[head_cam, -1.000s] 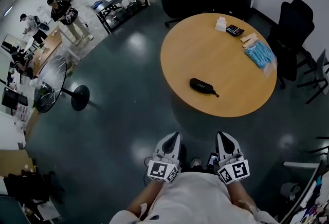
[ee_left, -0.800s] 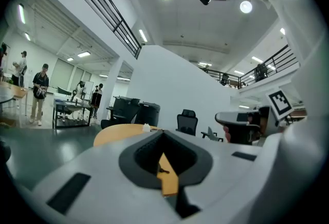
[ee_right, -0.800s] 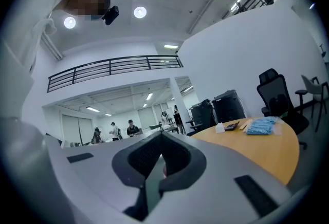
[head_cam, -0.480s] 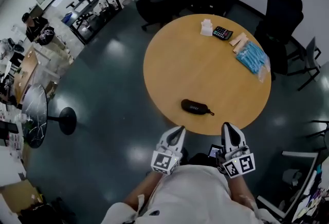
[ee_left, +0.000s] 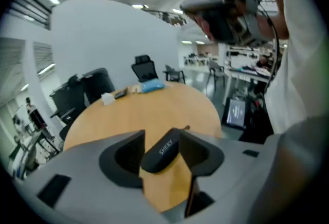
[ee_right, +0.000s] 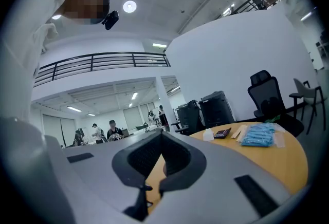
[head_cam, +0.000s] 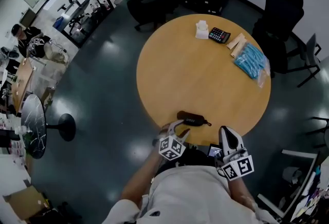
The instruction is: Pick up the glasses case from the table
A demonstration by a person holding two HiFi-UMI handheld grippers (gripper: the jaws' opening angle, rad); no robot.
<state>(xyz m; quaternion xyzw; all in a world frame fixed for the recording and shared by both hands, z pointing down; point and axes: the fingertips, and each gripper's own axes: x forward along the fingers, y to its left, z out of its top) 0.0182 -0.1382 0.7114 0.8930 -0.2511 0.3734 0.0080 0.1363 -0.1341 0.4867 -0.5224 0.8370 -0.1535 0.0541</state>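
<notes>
A black glasses case (head_cam: 191,118) lies on the round wooden table (head_cam: 169,74), close to its near edge. My left gripper (head_cam: 177,129) tilts down at the case's near end. In the left gripper view the case (ee_left: 162,150) lies between the two jaws, which are opening. A gap shows beside it at the left jaw, so the pads do not press on it. My right gripper (head_cam: 226,132) hangs to the right, just off the table's edge, held level. Its jaws look shut, with nothing between them (ee_right: 162,135).
On the far side of the table are a white tissue pack (head_cam: 201,28), a calculator (head_cam: 220,35), tan slips (head_cam: 236,42) and a blue packet (head_cam: 250,60). Black office chairs (head_cam: 285,10) stand behind and to the right. Desks and people are far to the left.
The table and case have come much closer. My left gripper has swung forward and down to the case, and its jaws have parted. The right gripper keeps its pose.
</notes>
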